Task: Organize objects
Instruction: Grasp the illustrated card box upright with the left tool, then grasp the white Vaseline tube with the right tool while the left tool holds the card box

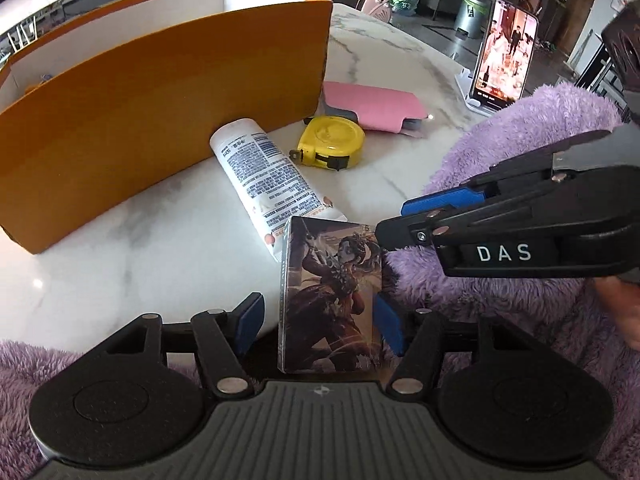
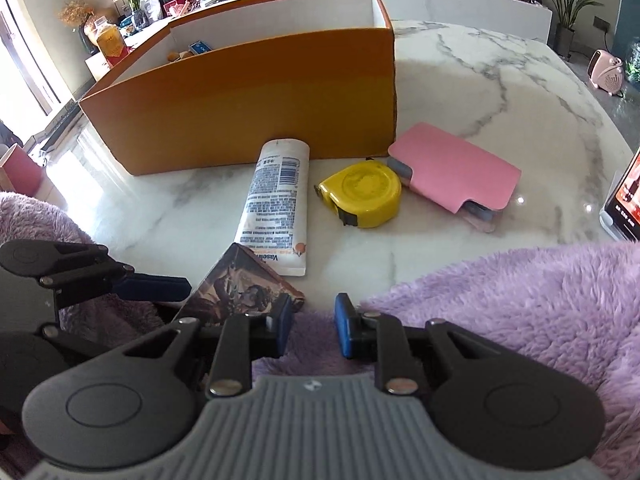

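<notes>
The glossy illustrated card box [image 1: 332, 300] stands between the left tool's [image 1: 320, 330] wide-open blue pads at the white marble counter [image 1: 140, 248] edge, not visibly clamped. It looks light, stiff and slippery; take its long side faces. The right tool [image 2: 312, 326] is narrowly parted and empty.

You see an orange storage box [image 2: 248, 96] with white inner walls on a white marble table [image 2: 500, 92] veined in grey. Your white lotion tube [image 2: 276, 204] carries dense black print, a barcode and a small orange mark near its crimped end. The tape measure [image 2: 366, 192] is bright yellow with black fittings. The pouch [image 2: 456, 168] is flat pink over a grey edge. The card box [image 1: 334, 300] bears a dark brown and red illustrated figure. Your sleeve [image 2: 520, 320] is fluffy lilac. Both the left gripper [image 1: 320, 320] and the right gripper [image 2: 312, 330] are black with blue pads. The phone [image 1: 504, 56] screen glows pink and white.
</notes>
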The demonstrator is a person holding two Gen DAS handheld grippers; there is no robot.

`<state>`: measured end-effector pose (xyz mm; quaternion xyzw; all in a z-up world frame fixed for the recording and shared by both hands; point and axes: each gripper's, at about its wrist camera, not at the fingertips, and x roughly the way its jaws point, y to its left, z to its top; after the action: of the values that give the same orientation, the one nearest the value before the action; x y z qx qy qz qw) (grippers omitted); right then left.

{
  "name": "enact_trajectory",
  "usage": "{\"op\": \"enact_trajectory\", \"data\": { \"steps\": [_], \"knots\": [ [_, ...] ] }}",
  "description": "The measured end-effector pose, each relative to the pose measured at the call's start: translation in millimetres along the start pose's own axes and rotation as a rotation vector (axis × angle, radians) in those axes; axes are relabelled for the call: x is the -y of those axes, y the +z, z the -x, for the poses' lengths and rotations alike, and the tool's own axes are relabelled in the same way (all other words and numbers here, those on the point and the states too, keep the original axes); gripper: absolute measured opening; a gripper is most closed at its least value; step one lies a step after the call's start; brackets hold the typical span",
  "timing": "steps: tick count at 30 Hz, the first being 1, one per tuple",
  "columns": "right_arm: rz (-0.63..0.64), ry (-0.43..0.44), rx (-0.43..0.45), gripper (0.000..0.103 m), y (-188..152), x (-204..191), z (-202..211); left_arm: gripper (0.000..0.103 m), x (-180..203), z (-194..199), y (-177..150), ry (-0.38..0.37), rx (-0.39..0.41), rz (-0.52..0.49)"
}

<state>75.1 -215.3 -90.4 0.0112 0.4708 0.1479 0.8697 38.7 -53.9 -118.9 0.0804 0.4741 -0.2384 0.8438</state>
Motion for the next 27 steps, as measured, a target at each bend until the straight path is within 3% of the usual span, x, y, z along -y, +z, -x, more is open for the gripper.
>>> {"op": "enact_trajectory", "data": {
  "steps": [3, 9, 16, 27],
  "knots": [
    [0.001, -0.004, 0.004, 0.023, -0.6, -1.0, 0.3, 0.073, 10.1, -3.9, 1.0, 0.003, 0.002, -0.018],
    [-0.004, -0.001, 0.007, 0.023, -0.5, 0.6, -0.1, 0.076, 23.1, -13.3, -1.2, 0.101, -0.011, -0.05],
    [0.026, -0.022, 0.007, 0.026, 0.1, -4.1, -3.8, 0.069, 23.8, -12.0, -2.0, 0.13, -0.01, -0.058],
    [0.001, -0.011, 0.03, 0.029, 3.0, -4.0, -0.6, 0.068, -14.8, 15.6, 0.3, 0.119, -0.002, 0.126]
  ]
}}
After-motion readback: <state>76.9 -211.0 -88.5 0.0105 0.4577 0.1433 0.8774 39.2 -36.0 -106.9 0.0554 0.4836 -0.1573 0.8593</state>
